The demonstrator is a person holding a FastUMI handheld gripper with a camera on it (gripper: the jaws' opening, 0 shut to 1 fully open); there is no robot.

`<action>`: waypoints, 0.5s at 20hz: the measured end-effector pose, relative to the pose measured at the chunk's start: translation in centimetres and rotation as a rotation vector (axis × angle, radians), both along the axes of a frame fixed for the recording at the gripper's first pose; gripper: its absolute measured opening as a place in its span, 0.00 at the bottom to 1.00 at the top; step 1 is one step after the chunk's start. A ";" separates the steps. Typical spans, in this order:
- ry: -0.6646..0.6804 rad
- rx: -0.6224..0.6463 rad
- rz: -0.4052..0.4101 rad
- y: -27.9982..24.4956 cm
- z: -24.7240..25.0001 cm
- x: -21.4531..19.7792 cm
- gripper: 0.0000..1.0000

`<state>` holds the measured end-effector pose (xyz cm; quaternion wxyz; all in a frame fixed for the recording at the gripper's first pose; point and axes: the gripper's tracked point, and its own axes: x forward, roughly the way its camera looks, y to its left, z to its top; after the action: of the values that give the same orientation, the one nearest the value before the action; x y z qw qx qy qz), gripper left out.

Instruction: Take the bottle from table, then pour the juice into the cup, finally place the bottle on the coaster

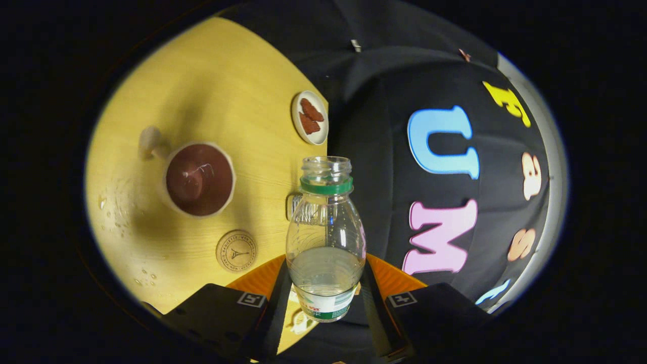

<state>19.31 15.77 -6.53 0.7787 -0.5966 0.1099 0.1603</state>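
My gripper (326,290) is shut on a clear plastic bottle (326,237), both fingers pressing its lower body. The bottle has a green neck ring, no cap, and is roughly half full of clear liquid. The whole view is rolled sideways, so the yellow wooden table (212,81) appears tilted beside the bottle. A beige cup (198,179) with a dark brown inside and a round knob handle stands on the table, off to the side of the bottle's mouth. A round cork coaster (236,251) lies nearer my fingers than the cup does, bare.
A small white dish (309,117) with two reddish-brown pieces sits at the table's edge, beyond the bottle's mouth. Water drops (119,215) speckle the table on the far side of the cup. A small clear object (293,206) lies behind the bottle's shoulder.
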 end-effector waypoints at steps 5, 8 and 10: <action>0.096 0.267 -0.059 -1.5 0.0 -0.2 0.72; 0.166 0.431 -0.120 -2.5 -0.8 0.1 0.73; 0.182 0.542 -0.136 -2.9 -1.0 0.7 0.73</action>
<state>19.99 12.90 -7.51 0.9054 -0.3415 0.1722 0.1842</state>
